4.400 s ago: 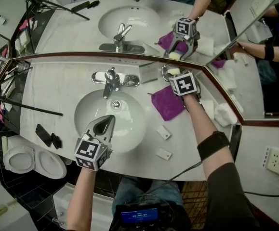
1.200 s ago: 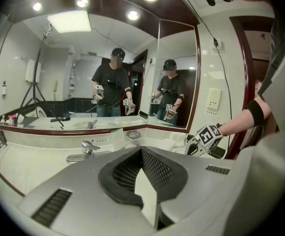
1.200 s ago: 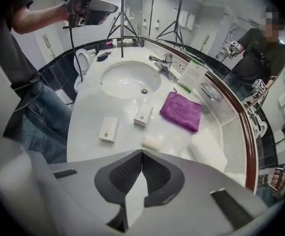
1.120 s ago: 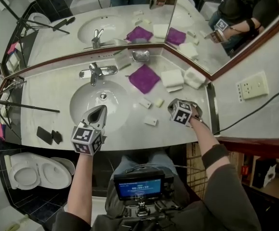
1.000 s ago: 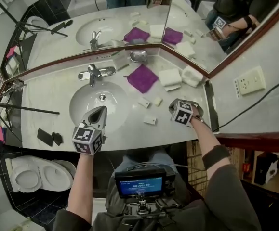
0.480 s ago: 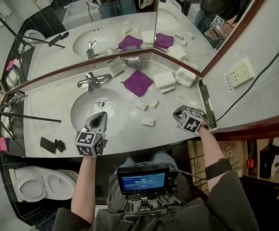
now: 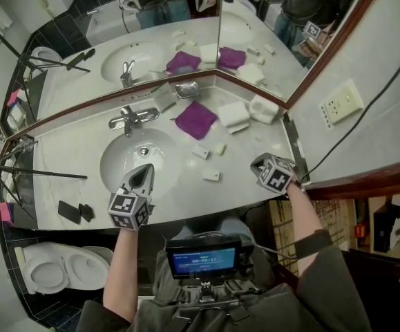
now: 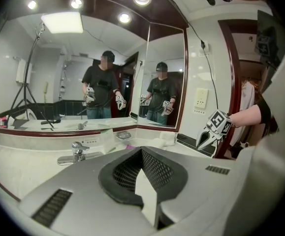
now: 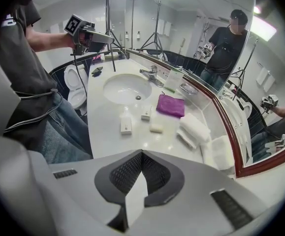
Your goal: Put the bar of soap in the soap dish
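A cream bar of soap [image 7: 219, 148] [image 9: 157, 127] lies bare on the white counter, in front of the purple cloth [image 7: 196, 120]. The metal soap dish [image 7: 187, 88] [image 9: 187, 88] stands at the mirror corner behind that cloth; I cannot tell what is in it. My right gripper [image 7: 257, 163] [image 9: 142, 151] hangs shut and empty above the counter's right end, well right of the soap. My left gripper [image 7: 144, 170] [image 8: 142, 149] is shut and empty over the basin's near rim.
Two small white wrapped packets [image 7: 200, 152] [image 7: 211, 176] lie beside the soap. Folded white towels [image 7: 233, 114] [image 7: 262, 108] sit right of the cloth. The sink basin [image 7: 117, 159] and faucet [image 7: 130, 118] are left of them. Mirrors close off the back and right. A tripod leg [image 7: 41, 173] crosses the counter's left end.
My right gripper has drawn away from the soap and packets toward the counter's right end, rising a little. The left gripper has stayed put. Both jaws remain shut.
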### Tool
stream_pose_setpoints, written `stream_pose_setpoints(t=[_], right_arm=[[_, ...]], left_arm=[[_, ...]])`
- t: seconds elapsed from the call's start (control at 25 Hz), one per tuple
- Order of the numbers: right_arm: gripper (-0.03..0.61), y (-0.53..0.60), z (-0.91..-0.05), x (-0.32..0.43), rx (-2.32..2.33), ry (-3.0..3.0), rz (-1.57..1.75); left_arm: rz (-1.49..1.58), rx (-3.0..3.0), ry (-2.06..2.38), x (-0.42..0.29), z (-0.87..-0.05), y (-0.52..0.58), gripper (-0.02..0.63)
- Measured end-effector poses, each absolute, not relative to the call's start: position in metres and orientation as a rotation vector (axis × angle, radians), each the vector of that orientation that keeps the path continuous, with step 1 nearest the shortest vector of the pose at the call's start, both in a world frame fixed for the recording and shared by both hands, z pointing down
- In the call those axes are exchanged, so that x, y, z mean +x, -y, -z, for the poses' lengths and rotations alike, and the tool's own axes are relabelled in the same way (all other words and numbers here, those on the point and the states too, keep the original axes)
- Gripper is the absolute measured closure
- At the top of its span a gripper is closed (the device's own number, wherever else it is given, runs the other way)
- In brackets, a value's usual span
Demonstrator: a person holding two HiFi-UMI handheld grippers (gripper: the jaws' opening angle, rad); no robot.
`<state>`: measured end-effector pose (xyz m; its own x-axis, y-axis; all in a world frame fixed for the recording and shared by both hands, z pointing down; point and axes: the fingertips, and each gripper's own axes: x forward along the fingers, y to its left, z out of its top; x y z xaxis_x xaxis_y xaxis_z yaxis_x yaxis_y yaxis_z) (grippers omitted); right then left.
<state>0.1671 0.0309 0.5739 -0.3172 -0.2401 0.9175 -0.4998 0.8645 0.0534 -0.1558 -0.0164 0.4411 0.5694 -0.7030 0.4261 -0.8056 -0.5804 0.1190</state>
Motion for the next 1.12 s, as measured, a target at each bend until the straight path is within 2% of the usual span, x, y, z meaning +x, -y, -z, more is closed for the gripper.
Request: stream_pose_setpoints(t=[1.12], right_arm=[[0.558,-0.019,-0.602,0.159,0.453,1.901,-0.280]], left_arm=[[-0.497,2.459,1.244,-0.155,-0.448,0.019,0.607]])
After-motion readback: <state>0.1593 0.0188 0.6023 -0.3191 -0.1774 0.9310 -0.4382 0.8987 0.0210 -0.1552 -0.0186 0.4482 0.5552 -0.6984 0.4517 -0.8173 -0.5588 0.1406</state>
